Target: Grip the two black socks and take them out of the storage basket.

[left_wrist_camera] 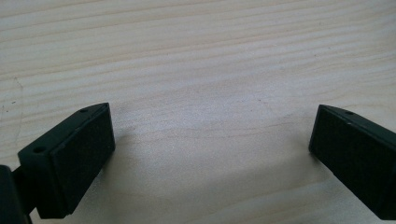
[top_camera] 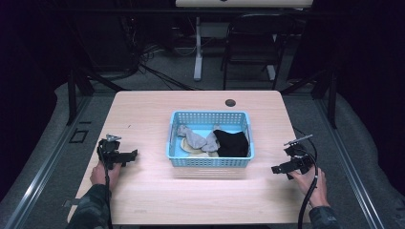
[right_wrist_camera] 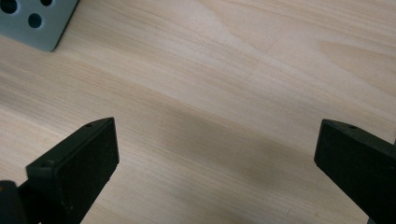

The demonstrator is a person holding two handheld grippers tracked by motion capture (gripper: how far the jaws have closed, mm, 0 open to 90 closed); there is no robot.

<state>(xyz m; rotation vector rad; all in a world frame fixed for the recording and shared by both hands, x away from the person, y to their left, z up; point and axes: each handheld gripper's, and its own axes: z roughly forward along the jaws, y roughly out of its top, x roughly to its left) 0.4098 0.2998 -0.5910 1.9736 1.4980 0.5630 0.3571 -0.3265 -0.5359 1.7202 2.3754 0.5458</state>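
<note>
We hold the left gripper and right gripper with jaws spread and empty over the table. The blue basket of socks sits between us; reaching in carelessly, we could snag its rim and drag it.

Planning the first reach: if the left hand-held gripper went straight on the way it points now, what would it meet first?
Probably the blue basket. The left hand-held gripper points across bare table toward the basket's left wall, jaws open. Its own view shows bare wood ahead, so it may tilt down and touch the table first.
</note>
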